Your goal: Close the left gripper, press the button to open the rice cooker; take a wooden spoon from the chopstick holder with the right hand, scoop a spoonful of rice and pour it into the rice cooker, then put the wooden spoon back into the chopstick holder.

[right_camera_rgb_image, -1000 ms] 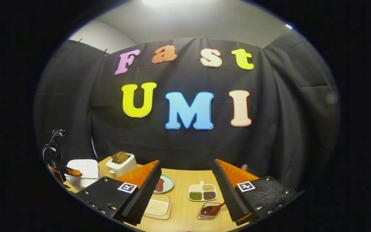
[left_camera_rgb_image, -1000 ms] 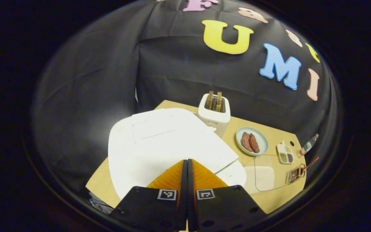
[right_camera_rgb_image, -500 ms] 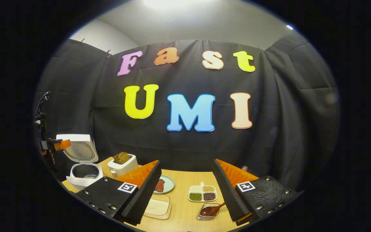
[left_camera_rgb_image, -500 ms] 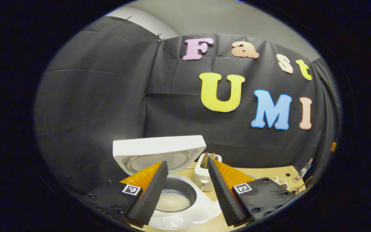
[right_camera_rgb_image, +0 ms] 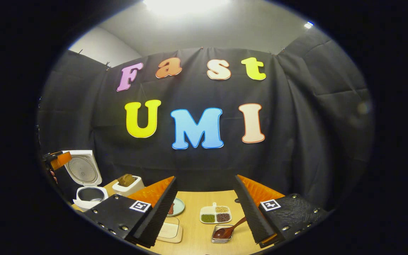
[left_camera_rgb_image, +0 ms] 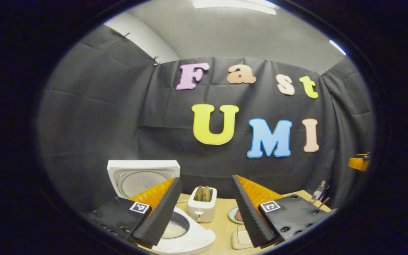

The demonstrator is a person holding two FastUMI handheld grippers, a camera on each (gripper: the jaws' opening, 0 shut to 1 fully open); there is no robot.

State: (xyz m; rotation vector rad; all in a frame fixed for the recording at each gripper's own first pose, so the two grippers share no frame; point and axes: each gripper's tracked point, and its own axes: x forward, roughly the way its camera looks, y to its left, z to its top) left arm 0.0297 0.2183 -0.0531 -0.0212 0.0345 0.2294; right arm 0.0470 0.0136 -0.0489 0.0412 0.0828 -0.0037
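On the wooden table (right_camera_rgb_image: pixel 204 198), the rice cooker (right_camera_rgb_image: pixel 85 184) stands lid-up while both the left gripper (left_camera_rgb_image: pixel 204 212) and right gripper (right_camera_rgb_image: pixel 204 212) hover released, grasping nothing.

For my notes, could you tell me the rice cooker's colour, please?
White, seen best in the right gripper view: rice cooker.

Black cloth (right_camera_rgb_image: pixel 313 124) drapes the booth's walls behind a pale wooden worktop (right_camera_rgb_image: pixel 200 202); above it, a grey ceiling (left_camera_rgb_image: pixel 232 32) carries bright strip lights (left_camera_rgb_image: pixel 234 3), with a white wall corner (right_camera_rgb_image: pixel 94 46) at left
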